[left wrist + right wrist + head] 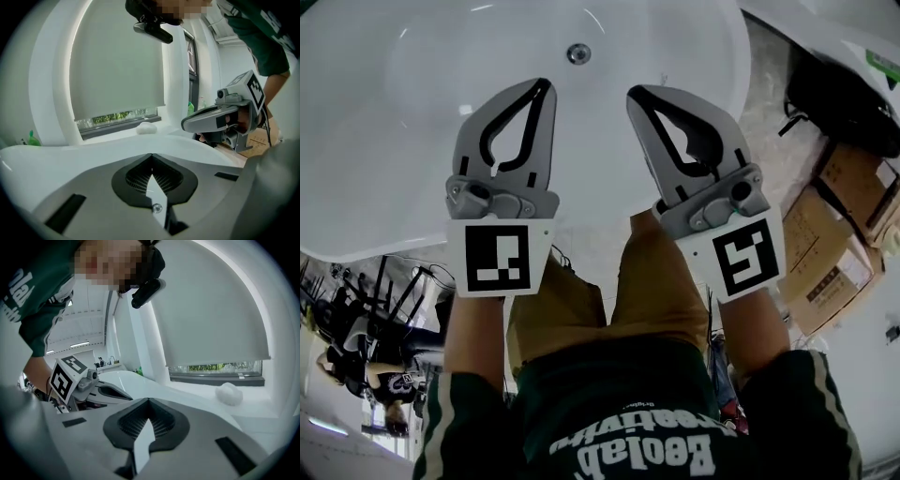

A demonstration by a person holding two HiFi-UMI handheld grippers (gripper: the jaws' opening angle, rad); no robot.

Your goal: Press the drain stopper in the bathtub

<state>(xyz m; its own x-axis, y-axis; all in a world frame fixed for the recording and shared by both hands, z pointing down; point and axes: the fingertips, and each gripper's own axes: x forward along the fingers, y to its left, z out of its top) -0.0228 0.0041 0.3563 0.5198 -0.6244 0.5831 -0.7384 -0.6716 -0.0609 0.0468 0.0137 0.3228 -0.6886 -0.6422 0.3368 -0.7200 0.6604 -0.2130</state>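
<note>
The round metal drain stopper [578, 53] sits in the floor of the white bathtub [384, 131], at the top middle of the head view. My left gripper [545, 85] and right gripper [635, 92] are held side by side above the tub, tips pointing toward the stopper but well short of it. Both are shut, tips meeting, with nothing between them. In the left gripper view the shut left gripper [151, 155] points over the tub rim, with the right gripper [219, 120] beside it. The right gripper view shows the shut right gripper [149, 400], with the left gripper [91, 387] at its left. Neither gripper view shows the stopper.
Cardboard boxes [836, 234] and a black bag [844, 98] lie on the floor right of the tub. Beyond the tub rim [93, 150] is a window with a lowered blind [117, 65]. A white lump [229, 393] rests on the ledge beneath the window.
</note>
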